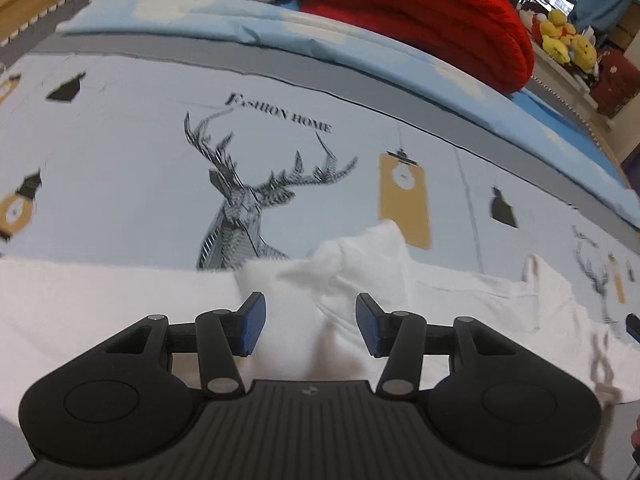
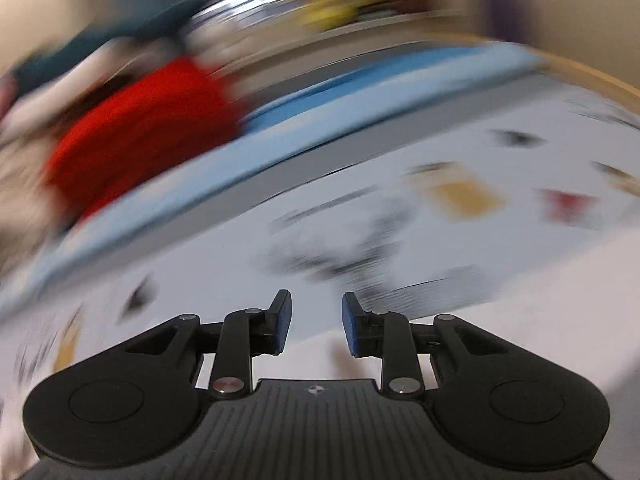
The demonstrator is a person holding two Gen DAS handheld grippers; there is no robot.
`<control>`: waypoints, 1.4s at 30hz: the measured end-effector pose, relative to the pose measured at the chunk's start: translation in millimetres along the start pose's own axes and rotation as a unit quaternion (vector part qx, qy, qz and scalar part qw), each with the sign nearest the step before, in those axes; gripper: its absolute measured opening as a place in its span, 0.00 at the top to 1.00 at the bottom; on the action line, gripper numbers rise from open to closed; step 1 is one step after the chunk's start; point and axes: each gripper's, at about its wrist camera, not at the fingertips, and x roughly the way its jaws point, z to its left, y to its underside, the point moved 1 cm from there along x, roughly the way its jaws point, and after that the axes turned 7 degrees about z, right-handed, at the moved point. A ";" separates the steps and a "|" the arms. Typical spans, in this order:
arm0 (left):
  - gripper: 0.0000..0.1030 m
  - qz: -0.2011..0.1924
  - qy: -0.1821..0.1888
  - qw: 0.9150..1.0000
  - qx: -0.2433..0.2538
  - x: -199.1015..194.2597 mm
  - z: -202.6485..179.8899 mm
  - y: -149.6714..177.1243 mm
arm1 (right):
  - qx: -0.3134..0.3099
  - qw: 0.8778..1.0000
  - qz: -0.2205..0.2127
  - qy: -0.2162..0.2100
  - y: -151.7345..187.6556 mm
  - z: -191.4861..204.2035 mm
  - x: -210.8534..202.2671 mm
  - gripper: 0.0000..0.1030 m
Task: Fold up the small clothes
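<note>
Printed bedsheet [image 1: 120, 184] carries white garment [image 1: 360, 280] under parted left tongs [image 1: 310, 326].

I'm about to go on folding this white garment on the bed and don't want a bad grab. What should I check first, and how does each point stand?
1. Left gripper jaws open: ok.
2. White garment under the left jaws: ok.
3. Garment lying flat: not ok, bunched ridge in the middle.
4. Right gripper jaws open, nothing between: ok.
5. Right wrist view sharp enough to aim: not ok, blurred.
6. Red blanket away from the garment: ok.
</note>
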 end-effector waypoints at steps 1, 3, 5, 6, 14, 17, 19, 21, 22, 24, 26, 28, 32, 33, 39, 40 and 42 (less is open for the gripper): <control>0.46 -0.005 0.005 1.000 0.003 2.9 1.2 -3.2 | -0.029 0.999 0.021 -0.012 5.3 19.9 12.6 0.72; 0.46 -0.013 0.016 1.000 0.009 7.9 2.7 -9.7 | -0.065 0.996 0.057 -0.021 9.5 46.8 36.9 0.71; 0.43 -0.021 0.018 0.999 0.026 14.5 2.6 -15.0 | -0.097 0.992 0.084 -0.012 19.6 66.9 57.5 0.64; 0.42 -0.017 0.018 0.999 0.036 19.9 1.8 -16.3 | -0.112 0.989 0.099 -0.005 27.3 78.7 63.3 0.62; 0.93 -0.007 0.014 0.987 0.160 49.5 -12.4 -17.0 | -0.165 0.980 0.111 0.021 39.0 120.4 77.4 0.97; 0.94 -0.059 -0.005 0.984 0.166 43.2 -14.8 -28.0 | -0.152 0.984 0.088 0.025 30.1 118.2 74.2 0.98; 0.93 -0.098 -0.005 0.982 0.159 36.9 -19.5 -35.4 | -0.116 0.991 0.045 0.050 18.5 109.9 65.4 0.98; 0.89 -0.123 -0.031 0.978 0.165 35.7 -29.6 -38.2 | -0.102 0.993 0.000 0.055 10.6 108.6 57.3 0.97; 0.84 -0.127 -0.047 0.977 0.166 35.4 -32.8 -38.3 | -0.110 0.993 -0.011 0.052 9.2 110.9 56.4 0.96; 0.72 -0.106 -0.036 0.981 0.156 32.4 -32.3 -38.4 | -0.124 0.991 0.017 0.056 8.4 114.4 63.5 0.94; 0.72 -0.084 -0.009 0.984 0.156 27.0 -31.9 -35.0 | -0.118 0.991 0.042 0.056 12.7 112.0 67.1 0.90; 0.72 -0.063 0.021 0.983 0.172 24.6 -31.4 -26.4 | -0.123 0.988 0.063 0.066 19.4 109.2 66.7 0.86; 0.72 0.035 0.047 0.982 0.178 52.5 -25.4 -3.4 | -0.168 0.975 0.120 0.081 43.6 98.2 68.9 0.69; 0.74 0.038 0.025 0.983 0.181 55.3 -21.8 1.4 | -0.171 0.975 0.117 0.080 46.2 95.8 64.3 0.69; 0.71 0.024 0.011 0.996 0.081 -4.3 -0.4 -6.1 | -0.095 0.981 0.132 0.104 42.1 62.9 11.5 0.67; 0.71 0.025 0.013 0.997 0.071 -18.2 -0.1 -3.7 | -0.081 0.983 0.132 0.101 41.5 56.9 -0.6 0.67; 0.71 0.018 0.004 0.997 0.072 -46.7 -1.0 7.6 | -0.066 0.985 0.130 0.093 43.0 48.9 -28.2 0.66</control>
